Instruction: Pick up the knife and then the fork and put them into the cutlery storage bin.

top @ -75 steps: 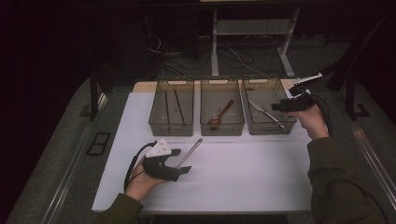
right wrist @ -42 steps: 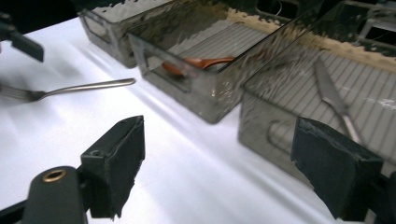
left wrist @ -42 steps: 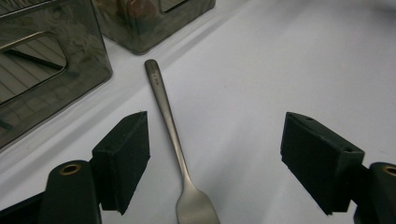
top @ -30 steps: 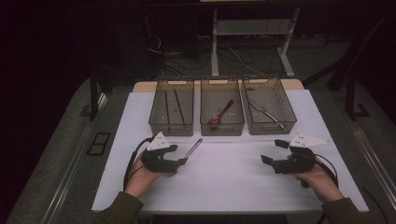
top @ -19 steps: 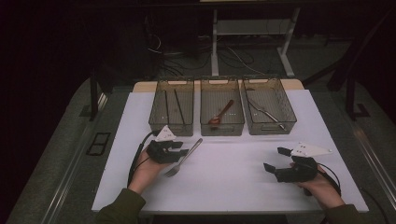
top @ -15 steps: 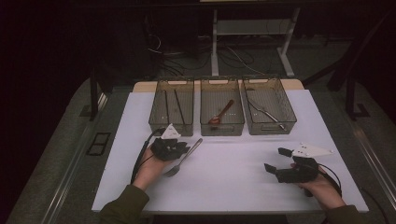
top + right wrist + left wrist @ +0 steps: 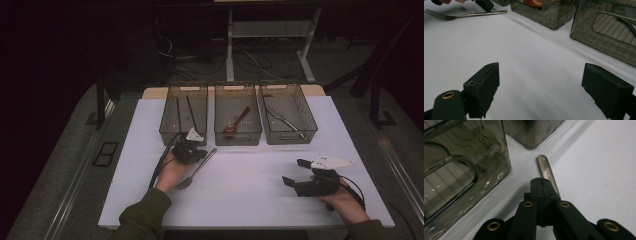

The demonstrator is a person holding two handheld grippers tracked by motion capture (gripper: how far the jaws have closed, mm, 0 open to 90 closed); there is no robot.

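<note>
left gripper (image 7: pixel 192 152) pinched closed over fork (image 7: pixel 197 170) handle near left bin (image 7: pixel 183 116); thin grip risks slip. right gripper (image 7: pixel 300 175) gapes empty.

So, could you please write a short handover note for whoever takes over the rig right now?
Left gripper: shut on the fork handle, fork lying on the white mat.
Right gripper: open, holding nothing, low over the mat.
Left bin holds thin dark sticks, middle bin a spoon, right bin a metal utensil.
Left: probably lifting the fork into a bin, perhaps the right one.
</note>
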